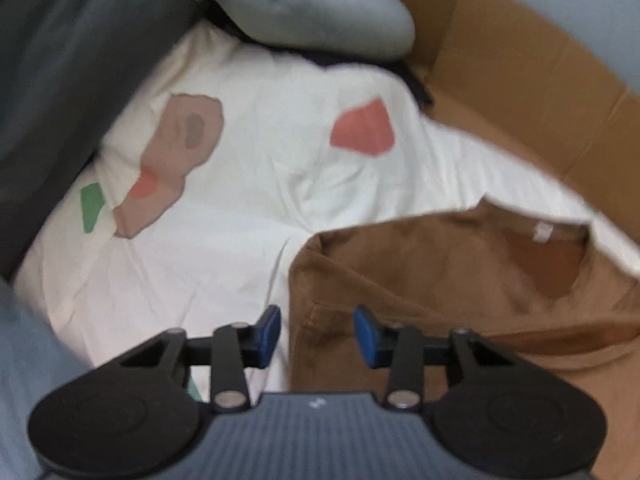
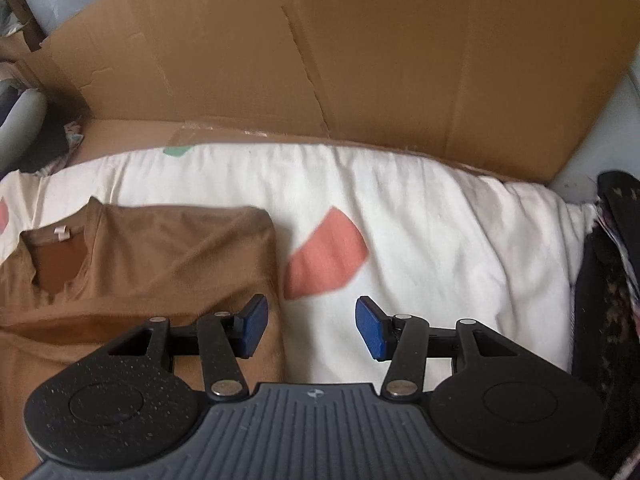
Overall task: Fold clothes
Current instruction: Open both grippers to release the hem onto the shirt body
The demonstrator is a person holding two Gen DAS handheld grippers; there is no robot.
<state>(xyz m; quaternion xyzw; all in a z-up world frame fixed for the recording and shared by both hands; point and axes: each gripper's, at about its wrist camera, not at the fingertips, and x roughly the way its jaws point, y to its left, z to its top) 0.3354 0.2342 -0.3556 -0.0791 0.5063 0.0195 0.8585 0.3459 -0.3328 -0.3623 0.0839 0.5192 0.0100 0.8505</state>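
Brown shirt (image 2: 160,256) on white quilt (image 2: 420,216); cardboard (image 2: 360,52) behind

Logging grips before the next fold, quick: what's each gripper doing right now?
Left gripper: open, holding nothing, over the brown shirt's edge.
Right gripper: open, empty, beside the shirt.

**Brown top partly folded on the white bedding**

A brown knit top (image 2: 152,248) lies flat, neck opening up and toward the cardboard end, on white bedding (image 2: 420,220) printed with coral and green patches. A small white label shows inside the collar at the back of the neck. Both side edges run straight, as if the sleeves are folded in. A crease crosses the cloth below the neckline. Its lower part runs out of view.
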